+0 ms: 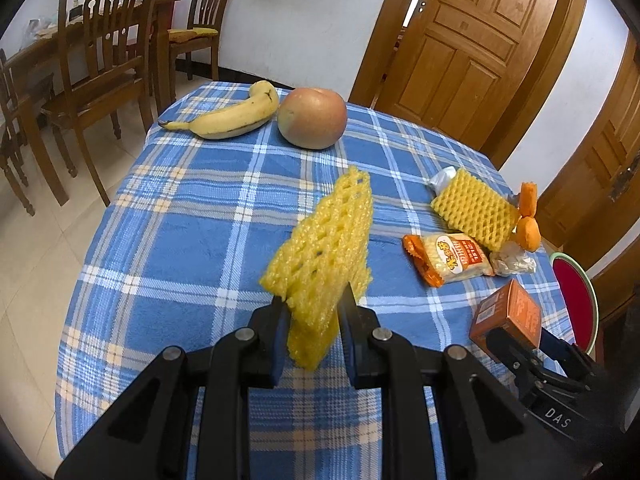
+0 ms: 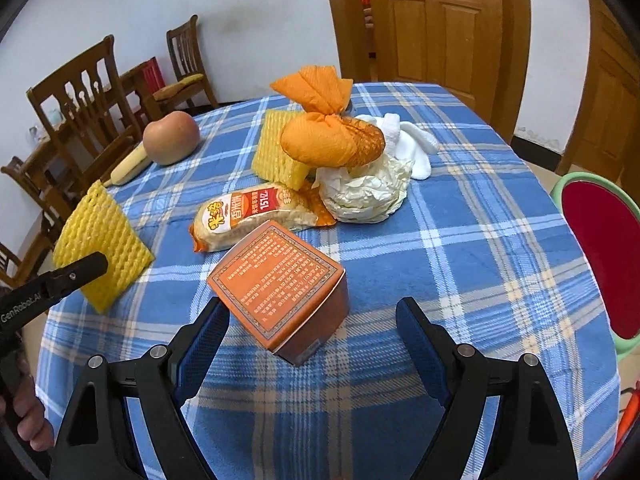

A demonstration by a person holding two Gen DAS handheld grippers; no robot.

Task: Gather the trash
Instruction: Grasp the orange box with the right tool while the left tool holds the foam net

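Note:
My left gripper (image 1: pixel 314 300) is shut on a yellow foam fruit net (image 1: pixel 320 252) and holds it upright above the blue plaid tablecloth (image 1: pixel 180 240); the net also shows in the right wrist view (image 2: pixel 102 248). My right gripper (image 2: pixel 312 312) is open, with its fingers on either side of an orange carton (image 2: pixel 280 284) that stands on the cloth. The carton also shows in the left wrist view (image 1: pixel 508 314). Beyond lie a snack packet (image 2: pixel 256 216), a second foam net (image 2: pixel 276 148), an orange wrapper (image 2: pixel 328 136) and crumpled white paper (image 2: pixel 368 188).
An apple (image 1: pixel 312 118) and a banana (image 1: pixel 232 116) lie at the far side of the table. Wooden chairs (image 1: pixel 100 60) stand to the left. A red and green stool (image 2: pixel 604 256) stands at the right edge. Wooden doors (image 1: pixel 472 40) are behind.

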